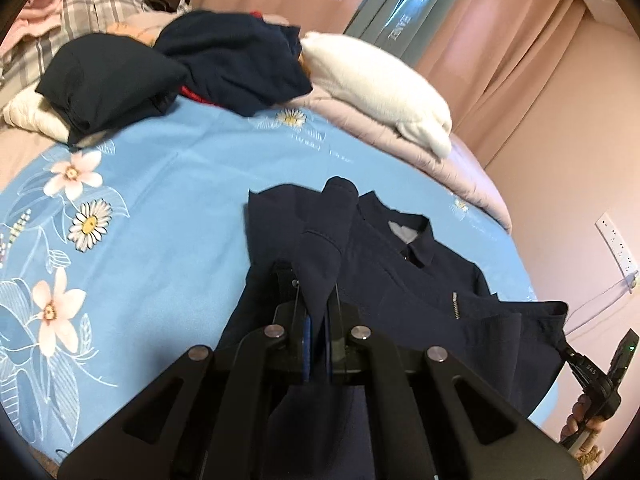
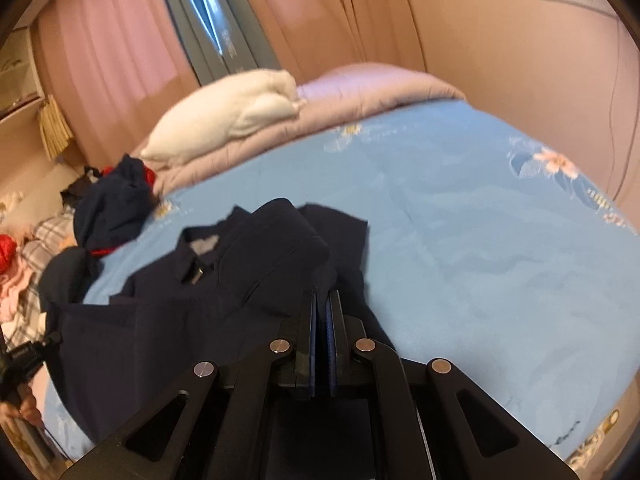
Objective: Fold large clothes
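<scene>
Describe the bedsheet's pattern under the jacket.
Light blue bedsheet printed with daisies and pink-white flowers; clearest in the left wrist view.

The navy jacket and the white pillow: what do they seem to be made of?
The navy jacket looks like a matte woven cloth, perhaps cotton: crisp collar, stitched seams, a small metal zipper. The white pillow looks soft and fleecy, with a fuzzy edge, though blur leaves the fabric uncertain.

Open bed, cluttered far edge
Bare blue sheet point(image 1: 168, 208) flanks the jacket point(image 1: 380, 264); heaped clothes point(image 1: 168, 68) and a white pillow point(image 1: 380, 88) block the far side.
</scene>
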A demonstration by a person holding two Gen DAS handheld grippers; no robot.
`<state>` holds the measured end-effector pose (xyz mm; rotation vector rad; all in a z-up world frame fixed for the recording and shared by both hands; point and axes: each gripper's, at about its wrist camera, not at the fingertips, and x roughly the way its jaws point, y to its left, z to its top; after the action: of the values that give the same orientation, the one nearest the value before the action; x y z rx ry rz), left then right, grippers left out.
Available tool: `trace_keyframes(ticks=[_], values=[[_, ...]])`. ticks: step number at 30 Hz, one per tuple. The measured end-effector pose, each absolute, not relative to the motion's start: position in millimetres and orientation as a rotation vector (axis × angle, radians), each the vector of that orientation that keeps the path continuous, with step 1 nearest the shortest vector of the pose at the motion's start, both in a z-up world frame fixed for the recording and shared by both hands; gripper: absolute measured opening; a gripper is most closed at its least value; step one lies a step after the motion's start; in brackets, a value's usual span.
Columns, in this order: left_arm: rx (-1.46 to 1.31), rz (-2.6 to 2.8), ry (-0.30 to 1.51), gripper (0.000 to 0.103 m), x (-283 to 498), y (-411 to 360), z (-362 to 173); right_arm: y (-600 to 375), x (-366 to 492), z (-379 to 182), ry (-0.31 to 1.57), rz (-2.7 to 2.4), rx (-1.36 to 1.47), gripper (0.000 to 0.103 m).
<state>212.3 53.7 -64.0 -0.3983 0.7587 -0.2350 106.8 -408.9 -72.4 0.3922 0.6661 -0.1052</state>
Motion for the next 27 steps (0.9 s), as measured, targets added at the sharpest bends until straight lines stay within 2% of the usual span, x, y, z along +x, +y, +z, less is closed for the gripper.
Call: trace_keyframes(ticks=[15, 27], values=[[-0.367, -0.243, 0.592, 0.004, 171.8, 55.5, -10.4, -398.7, 81.6, -27.6, 0.502, -0.045, 0.401, 0.005], [-0.403, -0.260, 0.525, 0.004, 220.0, 55.0, 31.9, -399.9, 132.7, 2.6, 0.453, -0.033, 0.358, 0.005]])
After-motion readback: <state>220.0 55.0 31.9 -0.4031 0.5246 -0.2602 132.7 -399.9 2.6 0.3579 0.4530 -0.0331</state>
